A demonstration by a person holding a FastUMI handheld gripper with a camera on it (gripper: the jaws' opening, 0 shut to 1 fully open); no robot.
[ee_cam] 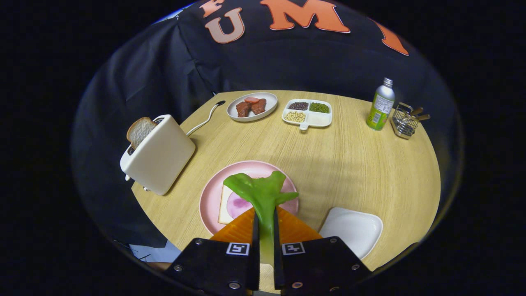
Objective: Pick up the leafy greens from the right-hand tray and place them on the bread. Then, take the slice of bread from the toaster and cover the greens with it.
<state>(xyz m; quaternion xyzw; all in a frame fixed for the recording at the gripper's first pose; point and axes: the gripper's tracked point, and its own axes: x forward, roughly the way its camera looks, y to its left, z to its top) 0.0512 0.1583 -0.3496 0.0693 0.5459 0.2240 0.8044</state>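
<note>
Greens hang pinched in the gripper, whose two fingers stand narrow and press on the pale stem from either side, so the leafy head fans out just ahead of the fingertips. Directly under and beyond that leaf lies the pink plate, and on it a slice of bread topped with a round pink slice of what looks like ham (the leaf hides much of both). The greens are above the bread; whether they touch it I cannot tell.

Off to the left of the fingers, and a little farther on, the cream toaster sits tilted toward the table's edge, with a second slice of bread poking up from its slot and a cord trailing away behind it. Just to the right of the fingers, close in, rests a white tray, bare on its visible face.

Well beyond the fingers, near the far rim of the round wooden table, are a white oval dish holding reddish-brown pieces of meat and, beside it on the right, a divided dish with dark, green and pale beans in three of its compartments. Farther right stand a green-labelled bottle with a silver cap and, next to it, a small wire basket with handles sticking out.
</note>
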